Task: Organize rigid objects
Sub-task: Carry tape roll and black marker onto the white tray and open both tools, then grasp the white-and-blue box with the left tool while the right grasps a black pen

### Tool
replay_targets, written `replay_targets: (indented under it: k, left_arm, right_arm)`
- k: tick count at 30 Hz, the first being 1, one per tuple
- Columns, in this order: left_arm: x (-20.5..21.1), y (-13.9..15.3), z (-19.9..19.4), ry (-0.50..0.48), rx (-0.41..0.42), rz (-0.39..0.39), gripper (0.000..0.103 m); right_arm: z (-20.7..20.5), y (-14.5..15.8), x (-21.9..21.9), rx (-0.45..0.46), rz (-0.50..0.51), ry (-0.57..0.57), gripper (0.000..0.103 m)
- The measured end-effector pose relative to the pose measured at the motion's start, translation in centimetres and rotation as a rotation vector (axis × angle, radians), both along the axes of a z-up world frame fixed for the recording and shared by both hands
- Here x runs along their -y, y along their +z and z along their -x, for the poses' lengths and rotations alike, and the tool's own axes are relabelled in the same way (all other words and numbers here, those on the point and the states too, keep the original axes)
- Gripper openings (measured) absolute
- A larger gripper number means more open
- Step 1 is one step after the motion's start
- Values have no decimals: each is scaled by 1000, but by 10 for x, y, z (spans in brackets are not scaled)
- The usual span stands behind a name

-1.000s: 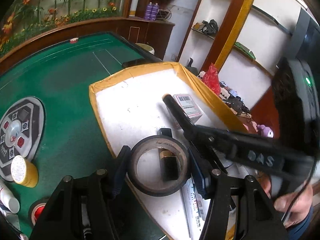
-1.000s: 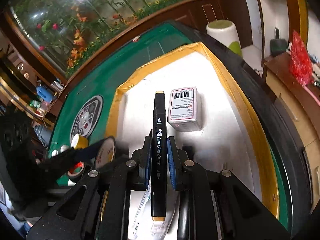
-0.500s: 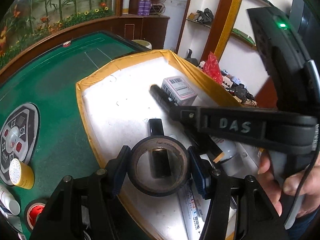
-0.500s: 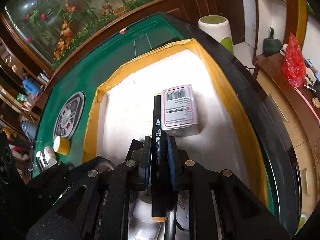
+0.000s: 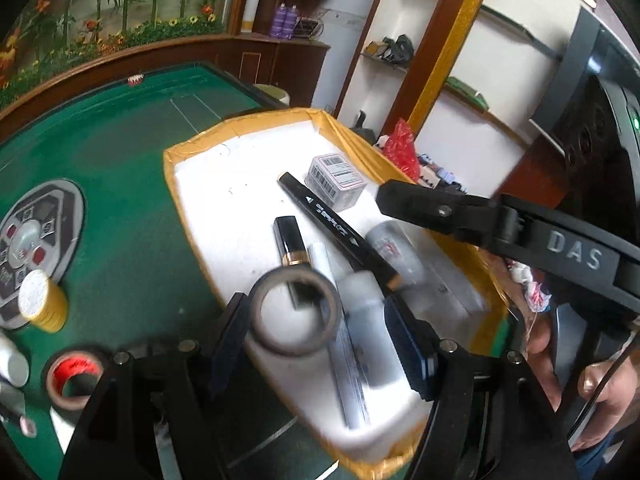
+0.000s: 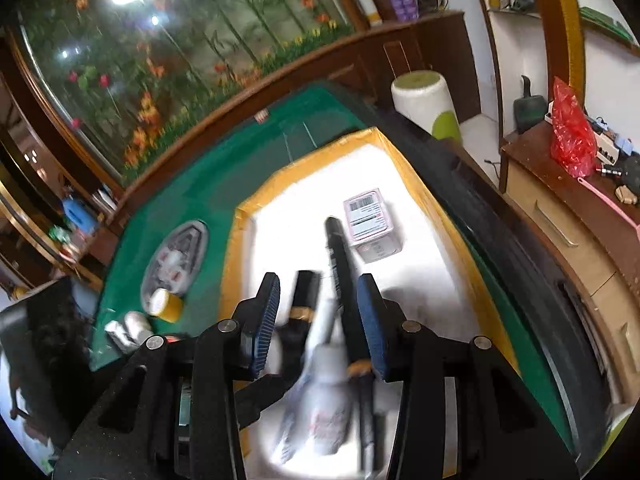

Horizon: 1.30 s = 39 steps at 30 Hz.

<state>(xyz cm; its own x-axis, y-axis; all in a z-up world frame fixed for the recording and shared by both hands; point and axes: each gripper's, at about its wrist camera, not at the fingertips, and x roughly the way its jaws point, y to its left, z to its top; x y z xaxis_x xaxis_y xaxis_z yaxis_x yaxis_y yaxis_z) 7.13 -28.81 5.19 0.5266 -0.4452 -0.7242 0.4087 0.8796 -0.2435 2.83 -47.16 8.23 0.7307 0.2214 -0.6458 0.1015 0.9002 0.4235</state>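
Over the white tray (image 5: 240, 216), both jaws just opened; tape roll (image 5: 295, 314) and marker (image 5: 340, 228) sit released, so each gripper should withdraw straight back.

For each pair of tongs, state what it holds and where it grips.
Nothing is held. The left tongs just opened off the tape roll; the right tongs opened off the black marker, now in the tray.

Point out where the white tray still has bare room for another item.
The tray's far left floor is bare, bordered by the yellow rim, the barcode box and the black marker. The near end is crowded: tape roll, lipstick, bottles.
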Motion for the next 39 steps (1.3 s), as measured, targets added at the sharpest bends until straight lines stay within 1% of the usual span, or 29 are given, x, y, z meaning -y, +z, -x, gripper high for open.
replay_targets:
  k: [2, 5, 7, 9, 12, 14, 17, 19, 21, 23, 24, 25, 26, 29, 30, 31, 32, 33, 35, 36, 38, 39]
  left_arm:
    - [-5, 4, 8, 13, 20, -15, 70]
    - [-22, 10, 23, 21, 43, -8, 70]
    - [-32, 12, 30, 32, 57, -22, 70]
    - [-50, 15, 36, 59, 77, -35, 70]
    - [-81, 21, 42, 106, 99, -31, 70]
    - [-117, 31, 44, 167, 129, -34, 70]
    - [-170, 40, 43, 286, 162, -65, 70]
    - [-216, 43, 37, 405, 179, -107, 70]
    - [-254, 36, 28, 493, 161, -137, 70]
    - [-283, 27, 21, 581, 140, -156, 70]
    - [-303, 17, 11, 612, 113, -161, 70]
    - [-312, 12, 5, 624, 88, -165, 70]
    - [-324, -1, -7, 641, 29, -178, 70]
    - [-339, -24, -23, 654, -48, -173, 70]
    - [-344, -32, -24, 658, -83, -158, 69]
    - [-346, -38, -24, 644, -115, -116, 69]
    - [-347, -39, -21, 637, -125, -84, 69]
    - [-346, -40, -18, 623, -133, -68, 69]
    - [-337, -37, -8, 587, -126, -76, 69]
    - [-329, -36, -2, 557, -134, -67, 69]
    - [-313, -35, 12, 483, -141, -45, 69]
    - [-304, -37, 20, 432, -150, -43, 69]
  right_arm:
    - [15, 2, -6, 33, -33, 1, 40]
    - [29, 0, -17, 55, -62, 7, 40]
    - [34, -1, -23, 65, -94, 18, 40]
    - [38, -1, -29, 74, -108, 19, 40]
    - [39, -1, -43, 72, -105, 40, 40]
    - [38, 0, -57, 67, -90, 66, 40]
    - [36, 0, -75, 62, -81, 101, 40]
    - [34, -2, -89, 56, -72, 128, 40]
    - [31, -4, -102, 48, -67, 157, 40]
    - [29, -6, -115, 38, -56, 186, 40]
    - [28, -6, -122, 33, -50, 202, 40]
    - [28, -8, -128, 30, -45, 217, 40]
    - [28, -9, -135, 24, -38, 234, 40]
    - [29, -10, -145, 16, -27, 260, 40]
    - [30, -10, -149, 15, -24, 270, 40]
    - [31, -11, -151, 15, -20, 276, 40]
    - [32, -10, -151, 15, -16, 280, 40]
    - [34, -11, -153, 13, -12, 285, 40]
    - [36, -12, -155, 8, -9, 294, 40]
    - [35, -12, -154, 4, -9, 297, 40]
    - [35, -13, -156, 0, -11, 304, 40]
    - [35, -14, -157, 0, -11, 307, 40]
